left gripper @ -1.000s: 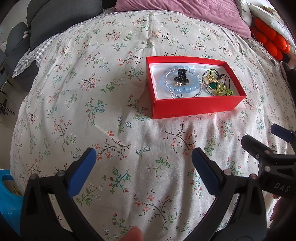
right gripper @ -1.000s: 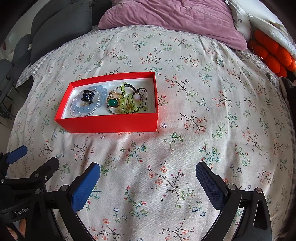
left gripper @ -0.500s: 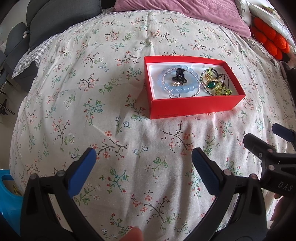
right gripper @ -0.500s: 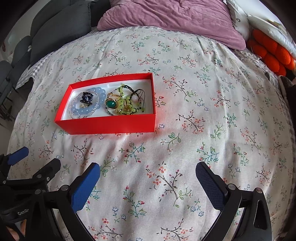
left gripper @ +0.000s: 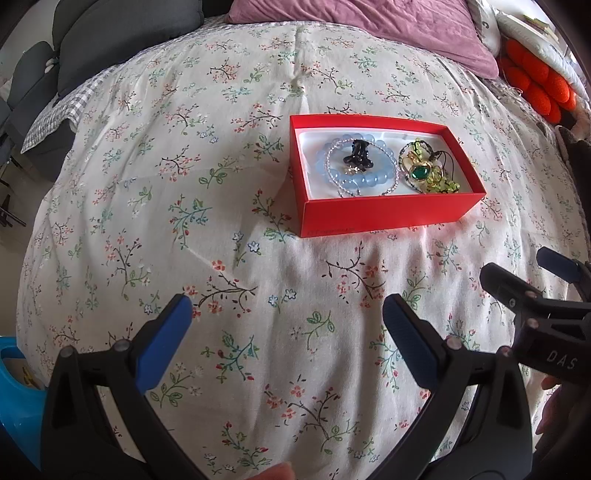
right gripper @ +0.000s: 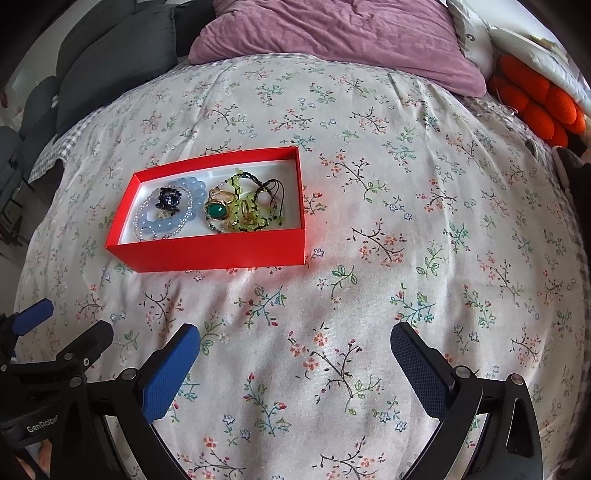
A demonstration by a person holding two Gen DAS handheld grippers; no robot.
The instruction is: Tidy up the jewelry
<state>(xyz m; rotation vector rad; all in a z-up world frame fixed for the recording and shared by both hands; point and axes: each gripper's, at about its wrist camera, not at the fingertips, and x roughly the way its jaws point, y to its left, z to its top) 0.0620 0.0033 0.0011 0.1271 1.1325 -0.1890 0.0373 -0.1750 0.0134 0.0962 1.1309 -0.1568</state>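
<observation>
Two grippers hang side by side over the near part of a bed, both with jaws spread wide and nothing between them. The left gripper (left gripper: 287,323) shows blue pads (left gripper: 164,341) above the floral quilt (left gripper: 221,184); the right gripper (right gripper: 295,352) sits just beside it, its arm visible at the right edge of the left view, and neither touches the cloth as far as can be seen.

Farther out, near the middle of the quilt, lies an open red box (left gripper: 388,214) with a white lining. In its left half a pale blue bead bracelet (left gripper: 360,181) rings a dark clip-like piece (left gripper: 356,155), with a thin clear-bead strand (right gripper: 146,210) looped round them. In its right half a gold ring with a green stone (right gripper: 217,211) lies in a tangle of yellow-green beads and black cord (right gripper: 258,206); the pieces overlap and cannot be separated by eye.

At the bed's far edge sits a mauve pillow (right gripper: 332,33), grey cushions (right gripper: 110,55) at the far left corner, an orange cushion (right gripper: 535,103) at the far right.
</observation>
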